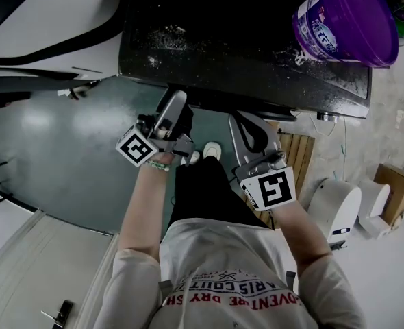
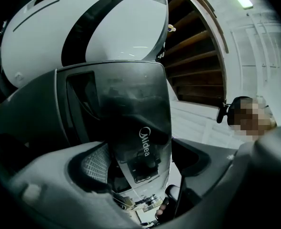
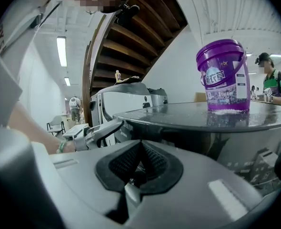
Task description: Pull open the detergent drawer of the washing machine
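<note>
The washing machine [image 1: 257,53] has a dark speckled top and stands just ahead of me. My left gripper [image 1: 177,103] reaches its front upper edge. In the left gripper view the jaws of the left gripper [image 2: 145,162] stand wide apart, with the glossy dark front panel [image 2: 131,113] printed "Midea" between them; the pads do not press on it. I cannot tell whether the drawer stands out from the front. My right gripper [image 1: 247,120] points at the front a little to the right. The right gripper [image 3: 140,147] is shut, with nothing in it.
A purple bucket [image 1: 346,19] stands on the machine's top at the right, with white powder spilled round it. A white appliance [image 1: 44,19] stands to the left, wooden slats [image 1: 299,155] and white units [image 1: 335,208] to the right. A wooden staircase [image 3: 131,37] rises behind.
</note>
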`<control>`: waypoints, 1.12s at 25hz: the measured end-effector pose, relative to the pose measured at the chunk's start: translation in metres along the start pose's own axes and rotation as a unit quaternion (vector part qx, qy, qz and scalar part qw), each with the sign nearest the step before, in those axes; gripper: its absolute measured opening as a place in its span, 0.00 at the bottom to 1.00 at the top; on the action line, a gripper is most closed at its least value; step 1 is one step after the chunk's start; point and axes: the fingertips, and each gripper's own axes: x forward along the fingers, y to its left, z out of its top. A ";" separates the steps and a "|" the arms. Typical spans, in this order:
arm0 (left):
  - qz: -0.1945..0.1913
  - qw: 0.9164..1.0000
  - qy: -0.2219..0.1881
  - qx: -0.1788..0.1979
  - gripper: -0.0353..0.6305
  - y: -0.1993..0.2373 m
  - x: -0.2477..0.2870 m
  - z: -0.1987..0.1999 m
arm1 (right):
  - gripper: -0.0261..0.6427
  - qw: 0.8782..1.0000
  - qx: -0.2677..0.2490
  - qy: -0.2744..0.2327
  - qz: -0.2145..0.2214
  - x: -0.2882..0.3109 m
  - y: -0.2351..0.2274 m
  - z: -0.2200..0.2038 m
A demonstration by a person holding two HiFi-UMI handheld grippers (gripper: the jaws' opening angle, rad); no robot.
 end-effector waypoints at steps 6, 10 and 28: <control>-0.015 1.000 -0.022 -0.015 0.56 0.002 0.000 0.003 | 0.04 1.000 -0.003 0.005 0.003 0.000 0.003 -0.008; -0.013 0.999 -0.026 -0.031 0.54 0.004 -0.003 0.002 | 0.04 1.000 0.000 0.004 -0.009 0.000 0.002 -0.008; -0.037 0.998 -0.043 -0.040 0.49 -0.011 -0.041 -0.009 | 0.04 0.998 0.000 0.000 -0.055 -0.019 0.005 -0.012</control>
